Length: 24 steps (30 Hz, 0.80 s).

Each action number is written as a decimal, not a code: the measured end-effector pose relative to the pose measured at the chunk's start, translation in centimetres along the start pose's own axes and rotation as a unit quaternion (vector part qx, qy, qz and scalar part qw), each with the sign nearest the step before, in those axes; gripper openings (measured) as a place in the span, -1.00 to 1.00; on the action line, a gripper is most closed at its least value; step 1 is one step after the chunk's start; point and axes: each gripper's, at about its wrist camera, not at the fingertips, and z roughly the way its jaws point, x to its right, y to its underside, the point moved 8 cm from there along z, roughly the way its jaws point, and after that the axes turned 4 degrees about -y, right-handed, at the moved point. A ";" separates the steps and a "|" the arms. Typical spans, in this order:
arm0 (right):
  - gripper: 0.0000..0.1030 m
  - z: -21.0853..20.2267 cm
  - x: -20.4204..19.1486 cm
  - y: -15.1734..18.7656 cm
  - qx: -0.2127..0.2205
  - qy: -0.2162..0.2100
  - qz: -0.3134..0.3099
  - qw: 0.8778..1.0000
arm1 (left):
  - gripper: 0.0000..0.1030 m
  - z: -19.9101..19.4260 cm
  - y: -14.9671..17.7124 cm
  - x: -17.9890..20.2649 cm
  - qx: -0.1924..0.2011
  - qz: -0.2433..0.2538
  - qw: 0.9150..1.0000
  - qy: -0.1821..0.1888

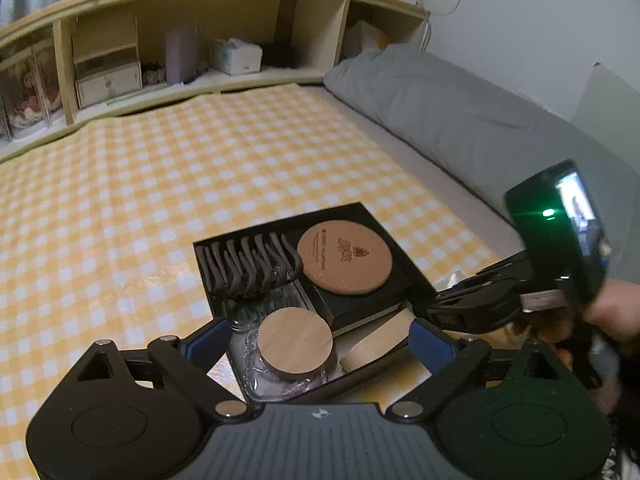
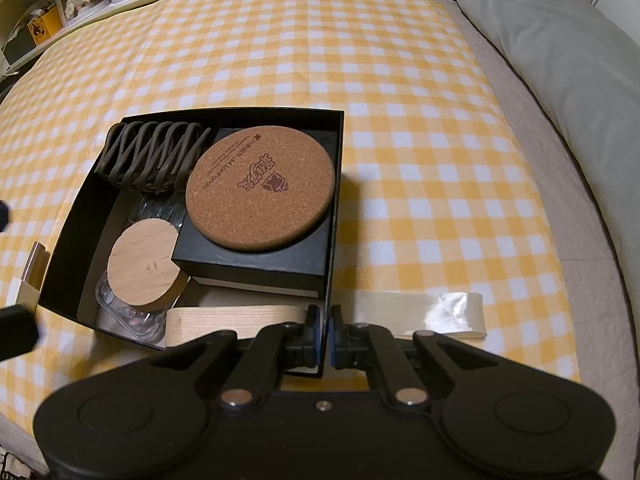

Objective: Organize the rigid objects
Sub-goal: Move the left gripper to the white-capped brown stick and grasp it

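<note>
Left gripper (image 1: 320,340) wide, empty, above black box (image 2: 334,216) near end (glass jar (image 1: 294,346) just ahead); right gripper (image 2: 325,334) pinches box's right wall.

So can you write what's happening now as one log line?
left gripper: open, empty | right gripper: shut on box wall | cork coaster: in box

Dark stamped logo and small lettering, too fine to read, on the round cork coaster (image 2: 260,188).
</note>
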 end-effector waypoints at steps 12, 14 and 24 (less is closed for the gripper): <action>-0.91 0.0 0.0 0.0 0.000 0.001 -0.001 1.000 | 0.95 -5.9 1.3 -2.4 0.044 -0.018 0.999 -0.015; -0.91 0.0 0.0 0.0 0.000 0.001 -0.001 1.000 | 0.96 -6.5 1.2 -2.6 0.051 -0.019 0.998 -0.016; -0.91 0.0 0.0 0.0 -0.001 0.001 -0.001 1.000 | 1.00 -8.0 0.4 -7.8 0.079 -0.048 0.994 -0.057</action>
